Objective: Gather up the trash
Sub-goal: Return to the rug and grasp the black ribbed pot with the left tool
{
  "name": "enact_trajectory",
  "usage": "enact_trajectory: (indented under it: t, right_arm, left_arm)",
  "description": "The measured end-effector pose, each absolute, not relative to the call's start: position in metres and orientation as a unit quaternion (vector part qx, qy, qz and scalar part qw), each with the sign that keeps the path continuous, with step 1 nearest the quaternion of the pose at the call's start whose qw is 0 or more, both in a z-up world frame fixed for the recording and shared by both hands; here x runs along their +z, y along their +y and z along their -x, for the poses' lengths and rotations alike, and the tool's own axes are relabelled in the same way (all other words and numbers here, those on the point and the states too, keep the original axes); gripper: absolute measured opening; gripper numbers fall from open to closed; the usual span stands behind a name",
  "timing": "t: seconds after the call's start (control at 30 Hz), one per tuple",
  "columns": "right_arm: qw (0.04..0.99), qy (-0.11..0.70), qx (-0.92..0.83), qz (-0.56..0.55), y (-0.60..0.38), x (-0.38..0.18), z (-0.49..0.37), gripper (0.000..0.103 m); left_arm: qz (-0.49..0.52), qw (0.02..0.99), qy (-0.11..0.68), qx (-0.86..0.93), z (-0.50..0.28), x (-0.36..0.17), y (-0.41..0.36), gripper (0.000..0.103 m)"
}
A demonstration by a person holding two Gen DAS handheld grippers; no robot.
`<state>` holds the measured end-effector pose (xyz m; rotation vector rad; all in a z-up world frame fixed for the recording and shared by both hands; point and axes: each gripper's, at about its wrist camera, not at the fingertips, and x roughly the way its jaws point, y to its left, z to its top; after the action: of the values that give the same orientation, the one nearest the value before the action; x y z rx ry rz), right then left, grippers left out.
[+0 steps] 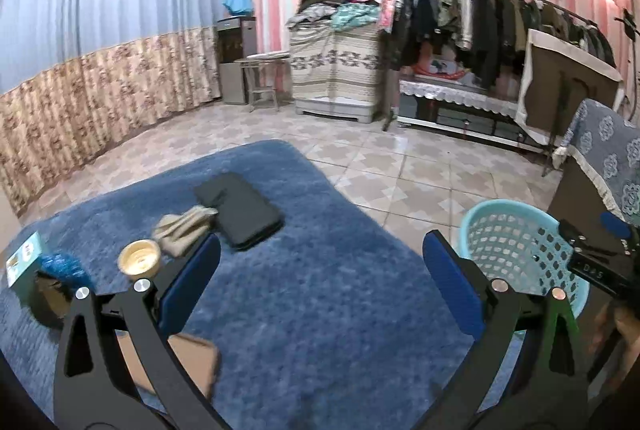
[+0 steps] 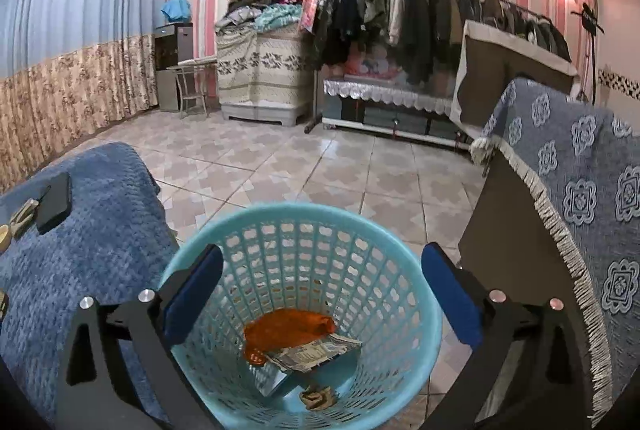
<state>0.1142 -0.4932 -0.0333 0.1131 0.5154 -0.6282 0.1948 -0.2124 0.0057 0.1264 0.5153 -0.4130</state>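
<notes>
A light blue mesh wastebasket (image 2: 304, 294) stands on the tiled floor beside a bed with a blue blanket (image 1: 320, 290). My right gripper (image 2: 322, 290) hangs open over the basket's mouth with nothing between its fingers. Inside the basket lie an orange wrapper (image 2: 288, 330), a crumpled printed packet (image 2: 316, 354) and a small brown scrap (image 2: 318, 398). My left gripper (image 1: 320, 282) is open over the blanket, empty. On the blanket lie a small yellowish cup (image 1: 140, 258), a beige crumpled cloth (image 1: 182, 230), a black wallet-like case (image 1: 240, 210), a blue scrubby ball (image 1: 60, 266), a teal box (image 1: 22, 258) and brown paper (image 1: 192, 362).
A chair draped with a grey-blue patterned cloth (image 2: 568, 198) stands right of the basket. Far back are a clothes rack (image 2: 432, 10), a covered cabinet piled with clothes (image 2: 264, 70) and floral curtains (image 1: 100, 90). In the left wrist view the basket (image 1: 516, 254) and the other gripper (image 1: 600, 254) are at right.
</notes>
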Motion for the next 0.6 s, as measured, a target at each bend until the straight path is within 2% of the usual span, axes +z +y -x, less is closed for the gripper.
enact_trajectory:
  t: [0.6]
  right_arm:
    - [0.947, 0.239, -0.213, -0.03, -0.399, -0.018, -0.122, 0.099]
  left_arm:
    - [-0.019, 0.955, 0.285, -0.076, -0.194, -0.014, -0.056, 0.098]
